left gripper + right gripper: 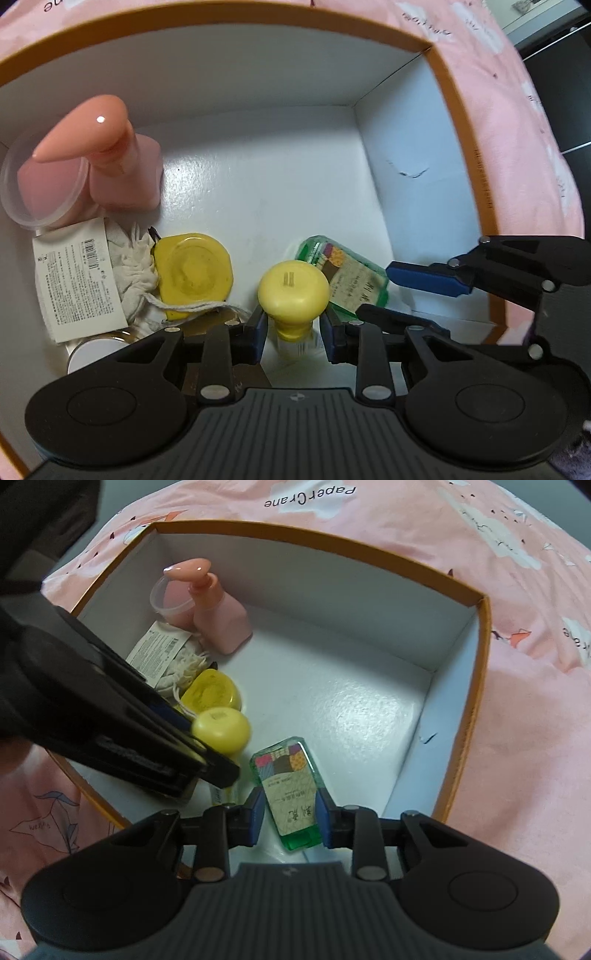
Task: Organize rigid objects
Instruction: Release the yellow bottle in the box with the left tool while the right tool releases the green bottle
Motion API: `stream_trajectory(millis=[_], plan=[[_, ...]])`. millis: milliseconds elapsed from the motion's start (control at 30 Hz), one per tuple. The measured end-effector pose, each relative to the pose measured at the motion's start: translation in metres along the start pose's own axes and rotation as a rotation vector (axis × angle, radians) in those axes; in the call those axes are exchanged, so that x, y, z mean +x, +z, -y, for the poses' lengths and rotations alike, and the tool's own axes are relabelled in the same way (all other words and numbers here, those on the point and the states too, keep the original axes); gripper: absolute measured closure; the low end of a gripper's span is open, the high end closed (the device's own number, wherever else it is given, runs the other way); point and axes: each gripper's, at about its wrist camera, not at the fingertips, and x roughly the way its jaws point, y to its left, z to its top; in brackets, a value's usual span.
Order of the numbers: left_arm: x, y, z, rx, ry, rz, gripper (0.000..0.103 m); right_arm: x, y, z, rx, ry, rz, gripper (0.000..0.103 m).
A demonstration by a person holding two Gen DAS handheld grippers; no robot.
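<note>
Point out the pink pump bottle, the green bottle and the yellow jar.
pink pump bottle (221,627), right wrist view, body.
green bottle (288,790), right wrist view, label.
yellow jar (192,273), left wrist view, lid top.

A pink bedsheet (461,535) printed with white clouds, paper cranes and "PaperCrane" lettering is lying spread under everything, wrinkling slightly.

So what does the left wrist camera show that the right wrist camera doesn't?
Only the left wrist view shows the white jar at the box's near left corner, and the left gripper around the yellow-capped bottle's neck. Only the right wrist view shows the right gripper around the green bottle and the "Paper Crane" print. Both show the pink pump bottle, yellow lid and box.
</note>
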Motion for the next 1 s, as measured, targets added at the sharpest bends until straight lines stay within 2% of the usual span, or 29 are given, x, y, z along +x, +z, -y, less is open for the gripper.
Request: stream_trajectory(millis=[67,167,233,300,367,533,633,733,767,867,933,1000], plan=[[0.005,0.002,0.002,-0.009,0.030,-0.003,0.069,0.002,0.001,-0.003,-0.014,-0.012,0.002,0.073],[0.008,0.004,0.003,-0.034,0.029,0.008,0.069,0.008,0.004,-0.009,-0.064,-0.047,0.006,0.069],[0.005,0.003,0.004,-0.029,0.034,0.024,0.063,0.012,0.005,-0.011,-0.086,-0.055,-0.002,0.067],[-0.001,0.000,0.002,-0.023,0.038,0.045,0.062,0.016,0.006,-0.012,-0.100,-0.054,-0.019,0.066],[-0.009,-0.004,0.000,-0.027,0.035,0.081,0.062,0.021,0.008,-0.012,-0.115,-0.055,-0.040,0.060],[-0.031,-0.021,-0.009,-0.027,0.066,0.199,0.062,0.034,0.014,-0.014,-0.114,-0.069,-0.090,0.056],[-0.036,-0.027,-0.014,-0.040,0.069,0.215,0.062,0.036,0.018,-0.010,-0.036,-0.067,-0.094,0.055],[-0.037,-0.035,-0.018,-0.077,0.062,0.241,0.062,0.037,0.023,0.002,0.114,-0.046,-0.081,0.059],[-0.036,-0.037,-0.020,-0.086,0.061,0.248,0.061,0.037,0.025,0.006,0.161,-0.051,-0.077,0.073],[-0.039,-0.036,-0.024,-0.097,0.057,0.252,0.062,0.036,0.028,0.019,0.287,-0.044,-0.053,0.079],[-0.041,-0.039,-0.027,-0.090,0.055,0.250,0.062,0.035,0.030,0.018,0.280,-0.030,-0.060,0.075],[-0.039,-0.040,-0.027,-0.084,0.055,0.245,0.062,0.034,0.031,0.012,0.203,-0.024,-0.076,0.059]])
